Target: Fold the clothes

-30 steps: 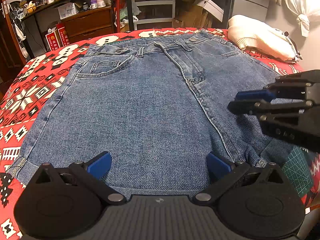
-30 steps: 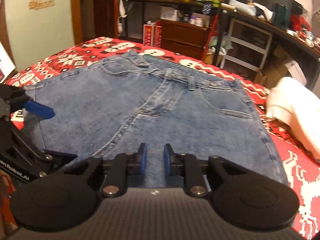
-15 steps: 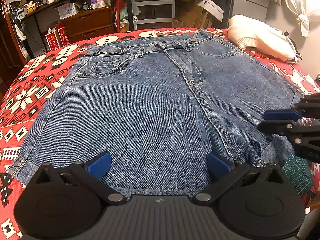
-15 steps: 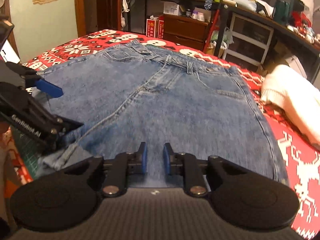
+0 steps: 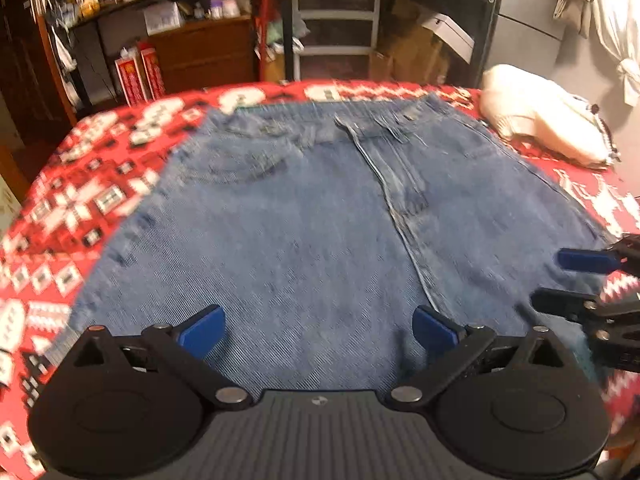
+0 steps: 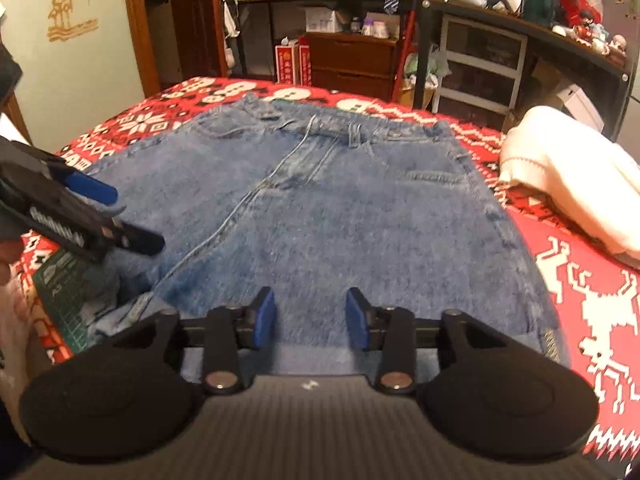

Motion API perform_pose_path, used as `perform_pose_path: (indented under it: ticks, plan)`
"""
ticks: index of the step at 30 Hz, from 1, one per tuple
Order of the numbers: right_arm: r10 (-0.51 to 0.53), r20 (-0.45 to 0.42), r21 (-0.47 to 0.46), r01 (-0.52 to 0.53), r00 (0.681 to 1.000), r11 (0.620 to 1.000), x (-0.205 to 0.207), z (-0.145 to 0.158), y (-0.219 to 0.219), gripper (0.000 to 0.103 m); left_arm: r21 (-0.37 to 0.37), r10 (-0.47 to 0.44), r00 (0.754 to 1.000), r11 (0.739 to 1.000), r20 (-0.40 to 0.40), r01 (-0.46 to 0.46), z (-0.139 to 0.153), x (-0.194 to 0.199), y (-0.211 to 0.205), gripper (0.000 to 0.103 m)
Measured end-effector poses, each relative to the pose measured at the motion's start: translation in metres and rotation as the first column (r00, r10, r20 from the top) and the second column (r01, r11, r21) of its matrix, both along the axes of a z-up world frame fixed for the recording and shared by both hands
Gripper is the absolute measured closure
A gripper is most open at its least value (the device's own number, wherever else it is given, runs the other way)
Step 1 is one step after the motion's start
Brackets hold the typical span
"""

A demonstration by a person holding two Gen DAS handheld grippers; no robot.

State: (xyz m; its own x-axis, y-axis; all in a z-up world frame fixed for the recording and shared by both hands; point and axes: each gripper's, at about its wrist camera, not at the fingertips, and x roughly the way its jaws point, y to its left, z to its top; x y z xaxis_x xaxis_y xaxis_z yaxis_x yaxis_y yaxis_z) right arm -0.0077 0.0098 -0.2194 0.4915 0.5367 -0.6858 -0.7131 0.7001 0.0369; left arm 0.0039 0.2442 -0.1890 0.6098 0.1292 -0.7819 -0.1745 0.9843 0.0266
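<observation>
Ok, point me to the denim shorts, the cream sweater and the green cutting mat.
denim shorts point(image 5: 304, 240): left wrist view, middle of the front panel.
cream sweater point(image 6: 572, 184): right wrist view, its folded top surface.
green cutting mat point(image 6: 68, 284): right wrist view, exposed corner beside the shorts' hem.

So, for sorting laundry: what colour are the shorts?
Blue denim shorts, clearest in the right wrist view.

Blue denim shorts point(image 5: 304, 232) flat on red patterned blanket, waistband far.

Dim warm indoor light, reddish cast; strong fisheye bending at edges; motion blur throughout, soft shadows.
</observation>
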Motion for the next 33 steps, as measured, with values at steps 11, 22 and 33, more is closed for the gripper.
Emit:
perform_pose_path:
  ticks: [11,22,33]
  plan:
    - [-0.097,0.021,0.031,0.096,0.995,0.995,0.041,0.001,-0.002,0.001,0.08,0.03,0.997,0.997,-0.074,-0.024,-0.019,0.048,0.015,0.0]
    - [-0.167,-0.013,-0.046,0.166,0.986,0.985,0.059,-0.028,-0.004,0.0,0.056,-0.006,0.999,0.998,0.04,0.003,-0.031,0.037,0.02,0.0]
    - [-0.168,-0.007,-0.054,0.167,0.986,0.984,0.057,-0.028,-0.004,0.0,0.074,-0.008,0.988,0.997,0.155,-0.004,-0.038,0.026,0.016,0.0]
